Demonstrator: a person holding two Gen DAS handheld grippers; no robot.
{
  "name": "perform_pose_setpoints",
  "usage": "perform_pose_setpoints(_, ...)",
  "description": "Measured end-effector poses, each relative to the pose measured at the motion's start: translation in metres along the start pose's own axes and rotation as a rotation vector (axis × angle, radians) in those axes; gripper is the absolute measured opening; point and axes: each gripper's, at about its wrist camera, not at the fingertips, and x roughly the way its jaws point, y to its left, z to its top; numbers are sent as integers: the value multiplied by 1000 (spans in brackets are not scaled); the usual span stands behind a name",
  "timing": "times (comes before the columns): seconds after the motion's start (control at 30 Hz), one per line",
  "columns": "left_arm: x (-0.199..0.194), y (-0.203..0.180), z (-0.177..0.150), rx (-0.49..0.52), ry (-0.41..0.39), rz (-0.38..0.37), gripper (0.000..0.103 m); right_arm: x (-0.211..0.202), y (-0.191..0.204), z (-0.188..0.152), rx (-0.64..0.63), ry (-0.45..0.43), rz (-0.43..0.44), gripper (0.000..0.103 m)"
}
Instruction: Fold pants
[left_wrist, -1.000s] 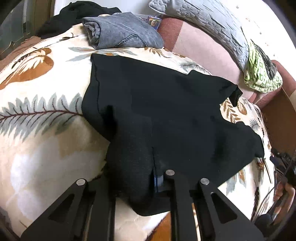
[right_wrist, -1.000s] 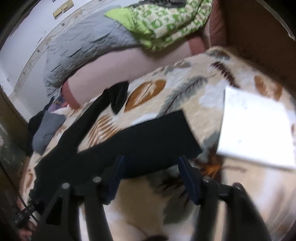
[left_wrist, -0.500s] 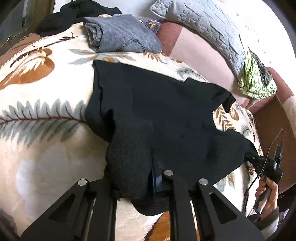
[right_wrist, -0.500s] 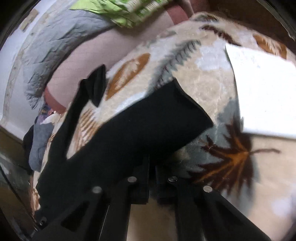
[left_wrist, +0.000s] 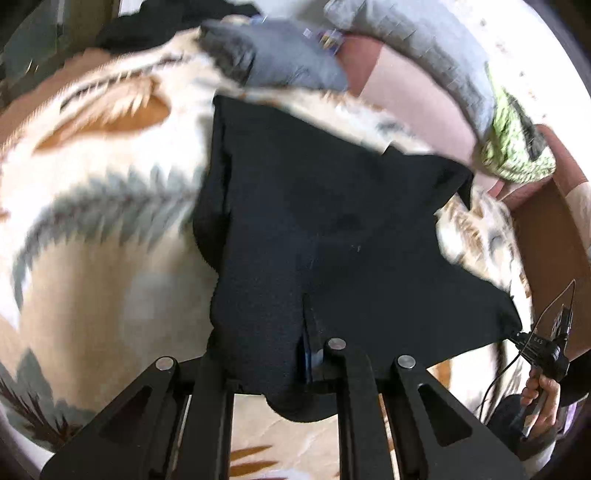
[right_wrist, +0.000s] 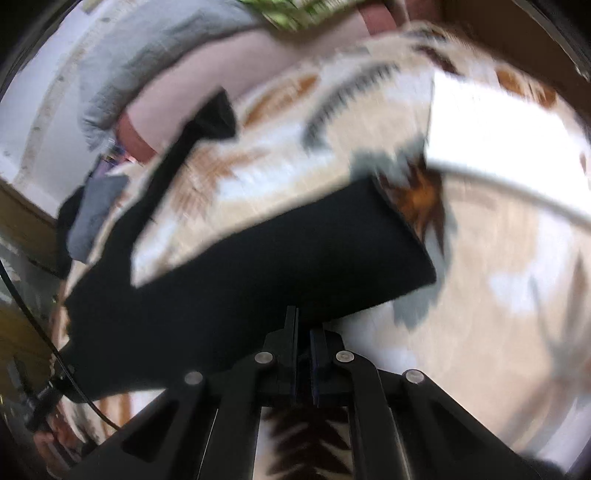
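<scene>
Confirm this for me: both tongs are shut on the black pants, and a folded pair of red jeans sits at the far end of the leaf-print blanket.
One thing is off: the folded jeans are grey, not red, as the left wrist view shows. The rest holds: the left tongs and the right tongs are both shut on the black pants, and the jeans sit at the far end of the leaf-print blanket.

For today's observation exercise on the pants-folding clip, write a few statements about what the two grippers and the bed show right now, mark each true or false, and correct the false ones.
1. The left gripper is shut on the black pants. True.
2. The right gripper is wide open above the bed. False: it is shut on the black pants' leg.
3. Folded grey jeans lie beyond the pants. True.
4. The pants lie on a plain white sheet. False: they lie on a leaf-patterned blanket.
5. A white rectangular sheet lies on the blanket. True.
</scene>
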Motion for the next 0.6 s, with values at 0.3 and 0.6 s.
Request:
perform_pose_setpoints(0.3,-28,4,-9,15,-68,34,29,-50,10,4,-120,-131,-116,31)
perform_pose_setpoints(0.6,-69,-4,-11,103,-165,127,29,-59,4,26,-138,-195,-151,44)
